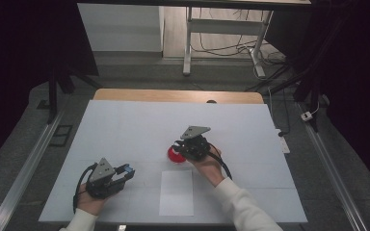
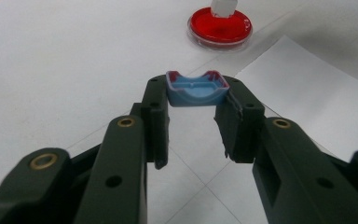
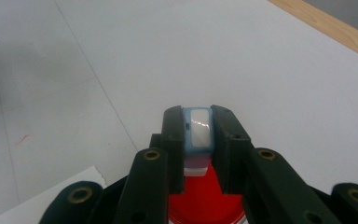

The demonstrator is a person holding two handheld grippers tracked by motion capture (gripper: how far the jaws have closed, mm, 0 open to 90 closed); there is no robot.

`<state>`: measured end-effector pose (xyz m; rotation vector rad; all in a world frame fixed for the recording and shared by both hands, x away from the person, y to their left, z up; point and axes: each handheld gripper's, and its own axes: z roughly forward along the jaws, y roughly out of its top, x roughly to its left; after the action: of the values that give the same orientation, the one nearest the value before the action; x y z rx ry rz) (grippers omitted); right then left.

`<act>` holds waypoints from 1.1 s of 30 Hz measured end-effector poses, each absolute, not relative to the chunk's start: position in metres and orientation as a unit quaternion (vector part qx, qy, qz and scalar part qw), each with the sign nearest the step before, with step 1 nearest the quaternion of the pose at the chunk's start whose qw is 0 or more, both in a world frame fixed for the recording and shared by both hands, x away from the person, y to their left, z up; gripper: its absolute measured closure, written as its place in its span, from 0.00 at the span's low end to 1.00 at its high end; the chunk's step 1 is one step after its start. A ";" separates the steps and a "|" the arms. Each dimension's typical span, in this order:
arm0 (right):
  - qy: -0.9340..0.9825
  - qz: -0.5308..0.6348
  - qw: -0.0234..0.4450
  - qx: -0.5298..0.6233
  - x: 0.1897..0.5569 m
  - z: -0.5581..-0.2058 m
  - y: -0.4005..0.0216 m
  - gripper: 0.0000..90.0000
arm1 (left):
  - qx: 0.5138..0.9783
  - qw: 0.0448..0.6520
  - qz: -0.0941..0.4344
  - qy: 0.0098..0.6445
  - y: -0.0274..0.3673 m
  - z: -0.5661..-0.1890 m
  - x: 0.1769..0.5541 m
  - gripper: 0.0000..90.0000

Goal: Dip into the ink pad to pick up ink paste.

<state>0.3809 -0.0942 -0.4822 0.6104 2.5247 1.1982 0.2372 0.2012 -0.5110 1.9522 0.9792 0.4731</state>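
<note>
The left claw [image 2: 193, 116] grips a blue cap [image 2: 196, 88] above the table [image 1: 125, 130]. The right claw [image 3: 196, 140] clamps a blue stamp [image 3: 199, 133] over the red dish [image 2: 220, 25], near the white paper [image 1: 176, 192].

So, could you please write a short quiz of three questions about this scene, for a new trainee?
1. True or false: the left gripper is shut on a blue cap.
2. Which thing lies directly under the right gripper? A) a wooden block B) the red dish C) a metal spoon
3. Fill in: the white paper sheet lies on the table between the two ____.

Key
1. True; the cap sits clamped between the jaw tips, with red smears on its rim.
2. B; the gripper holds a small blue-and-white stamp above it.
3. Hands, nearer the right hand than the left hand.
</note>
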 end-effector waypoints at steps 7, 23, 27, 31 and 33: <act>0.879 0.403 0.137 0.213 0.382 -0.488 -0.092 0.83 | 0.786 0.438 0.190 0.393 0.201 -0.511 0.237 0.72; 0.886 0.391 0.144 0.205 0.382 -0.494 -0.090 0.83 | 0.787 0.436 0.189 0.392 0.200 -0.512 0.237 0.72; 0.886 0.388 0.145 0.205 0.382 -0.494 -0.089 0.83 | 0.788 0.436 0.190 0.392 0.200 -0.512 0.237 0.72; 0.887 0.387 0.146 0.206 0.382 -0.494 -0.089 0.83 | 0.788 0.435 0.190 0.392 0.200 -0.512 0.237 0.72; 0.890 0.380 0.148 0.204 0.381 -0.496 -0.088 0.83 | 0.788 0.435 0.189 0.392 0.200 -0.512 0.237 0.72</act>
<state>0.3815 -0.0881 -0.4958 0.5876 2.5591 1.0941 0.2366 0.1997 -0.5120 1.9628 0.9750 0.4717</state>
